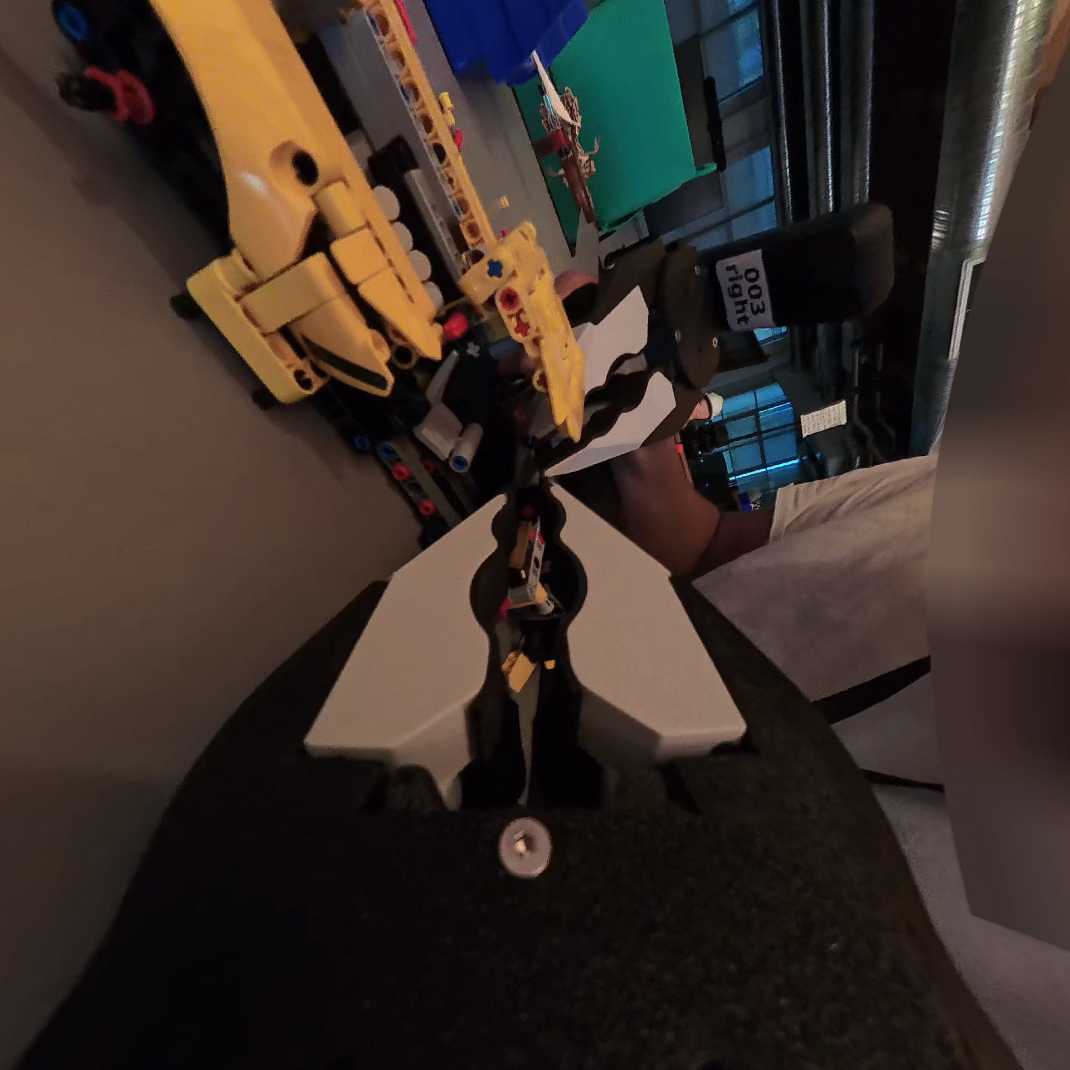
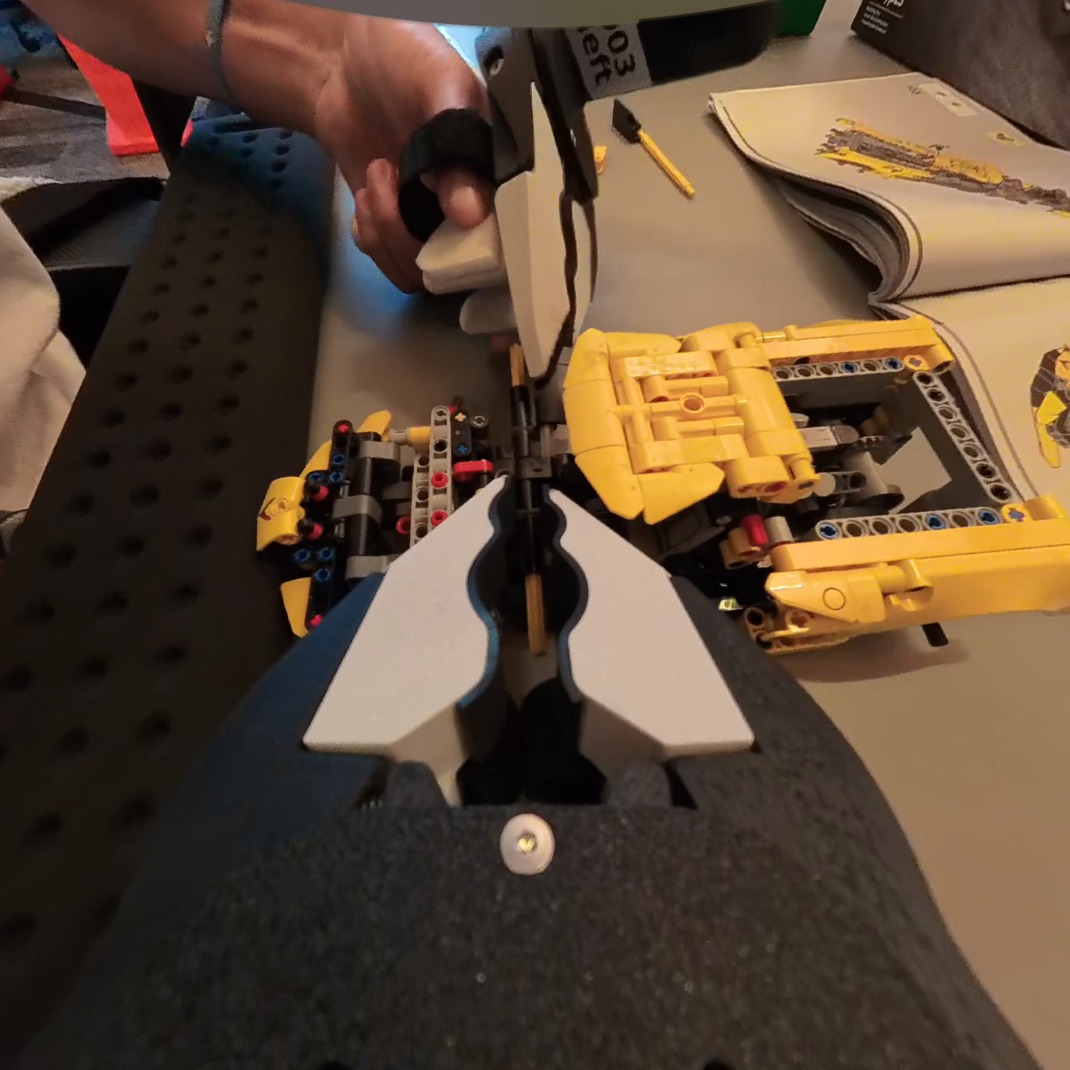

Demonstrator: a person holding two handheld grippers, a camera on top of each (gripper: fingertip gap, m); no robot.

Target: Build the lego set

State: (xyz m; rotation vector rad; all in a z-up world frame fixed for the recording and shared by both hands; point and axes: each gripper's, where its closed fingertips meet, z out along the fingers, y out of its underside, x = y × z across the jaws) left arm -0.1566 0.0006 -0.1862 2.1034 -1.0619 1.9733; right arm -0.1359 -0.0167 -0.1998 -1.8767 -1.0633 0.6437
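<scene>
A yellow Lego vehicle model [image 2: 695,428] lies on the grey table [image 2: 724,231], with a black, grey and yellow front section [image 2: 370,498] to its left. It also shows in the left wrist view [image 1: 289,260]. A slim black-and-yellow axle assembly [image 2: 535,608] runs between the two sections. My right gripper [image 2: 526,492] is shut on its near end. My left gripper [image 2: 544,373] comes down from above, shut on its far end. In the left wrist view my left gripper [image 1: 530,492] is shut on the assembly [image 1: 530,561], tip to tip with the right gripper [image 1: 556,463].
An open instruction booklet [image 2: 926,173] lies at the back right, partly under the model. A loose yellow pin with a black end [image 2: 654,147] lies behind. A black perforated panel [image 2: 145,405] runs along the left. A person's hand [image 2: 376,116] holds the left gripper. Left and right tips are no more than a few centimetres apart. From either gripper's tips it is about 15 cm to the black perforated panel [image 2: 145,405].
</scene>
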